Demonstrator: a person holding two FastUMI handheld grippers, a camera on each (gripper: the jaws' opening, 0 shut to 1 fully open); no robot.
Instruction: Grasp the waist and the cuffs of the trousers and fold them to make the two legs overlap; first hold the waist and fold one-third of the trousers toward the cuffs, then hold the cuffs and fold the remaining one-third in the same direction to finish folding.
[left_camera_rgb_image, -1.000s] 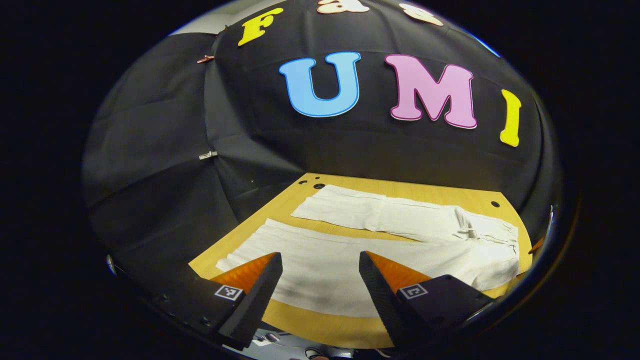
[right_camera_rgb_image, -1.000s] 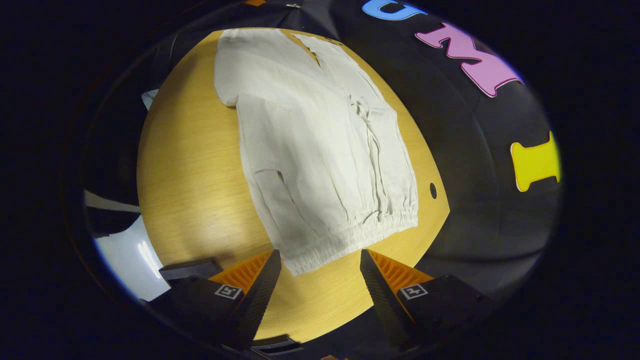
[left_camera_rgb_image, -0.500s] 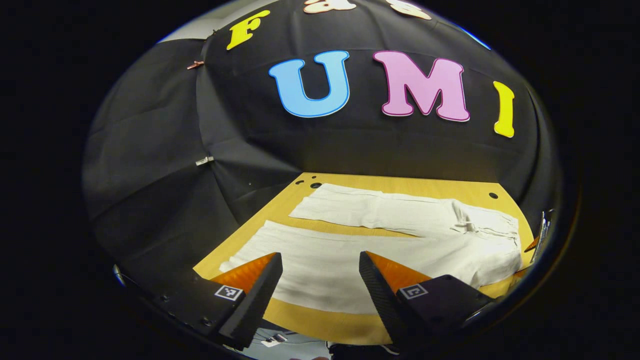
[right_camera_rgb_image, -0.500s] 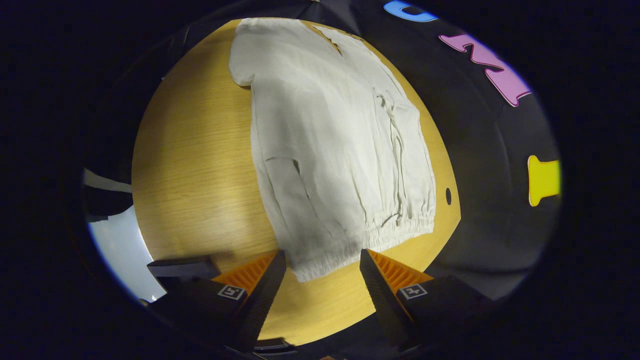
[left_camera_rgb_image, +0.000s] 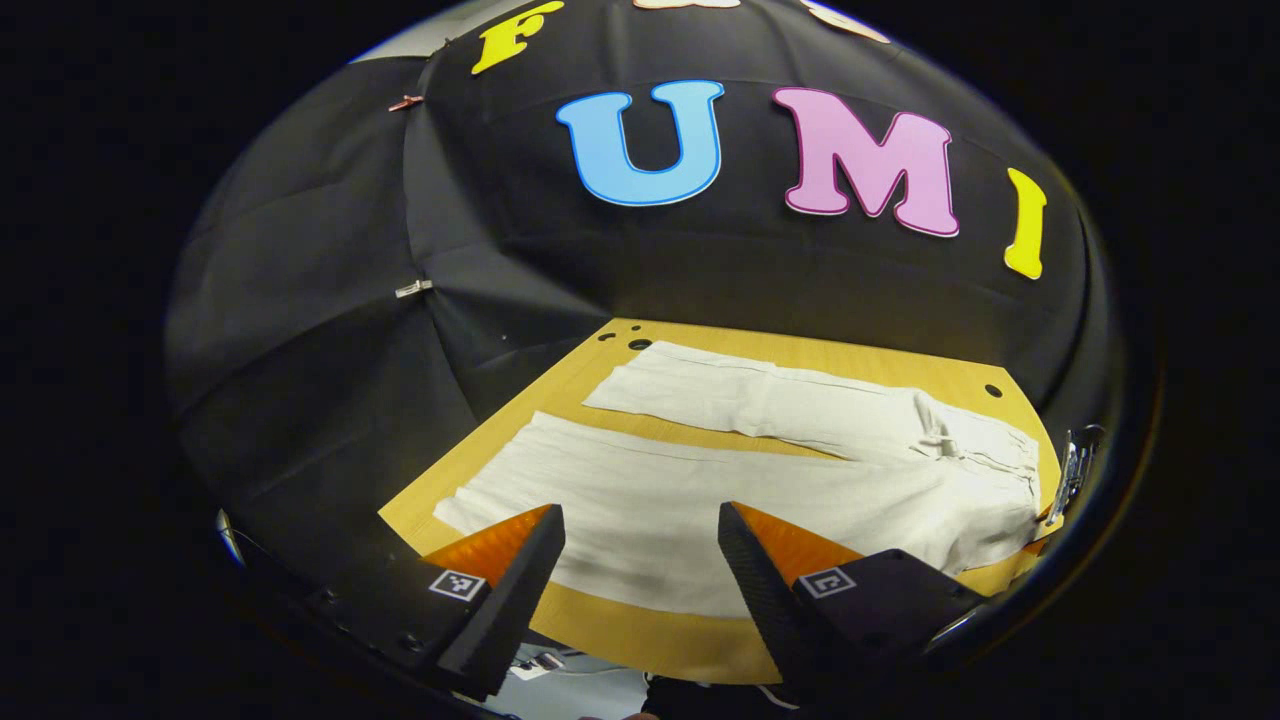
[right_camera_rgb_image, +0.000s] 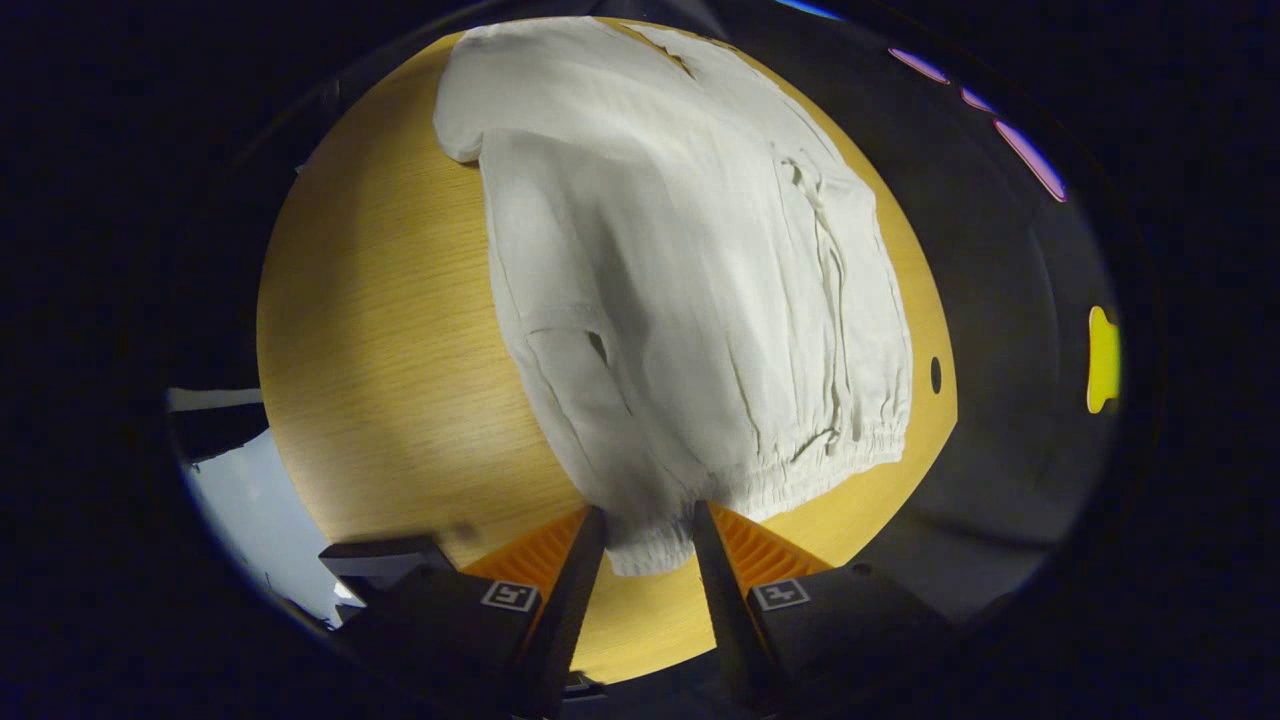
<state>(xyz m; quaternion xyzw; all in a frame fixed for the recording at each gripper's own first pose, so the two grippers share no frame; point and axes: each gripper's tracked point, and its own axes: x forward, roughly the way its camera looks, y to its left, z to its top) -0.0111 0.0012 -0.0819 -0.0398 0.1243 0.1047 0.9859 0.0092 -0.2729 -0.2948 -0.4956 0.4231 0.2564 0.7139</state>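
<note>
Presently, the pale cream trousers of thin, finely creased woven cloth (left_camera_rgb_image: 760, 480) lie flat on the light wood-grain bench (left_camera_rgb_image: 640, 630), legs apart in a narrow V with bare wood between them. In the left gripper view the near leg crosses the lower middle of the frame, its cuff (left_camera_rgb_image: 470, 505) at lower left and the gathered elastic waist (left_camera_rgb_image: 1015, 470) at far right. The left claw (left_camera_rgb_image: 640, 545) hangs spread over the near leg, gripping nothing. A bare strip of bench runs along the near edge below the cloth.

In the right gripper view the waist (right_camera_rgb_image: 800, 475) sits in the lower centre, puckered, with a drawstring (right_camera_rgb_image: 830, 300) trailing up the front. The right claw (right_camera_rgb_image: 648, 540) is narrowed around the waistband's near corner (right_camera_rgb_image: 645, 545); whether both fingers press it cannot be told. Open wood lies at the left of that frame.
</note>
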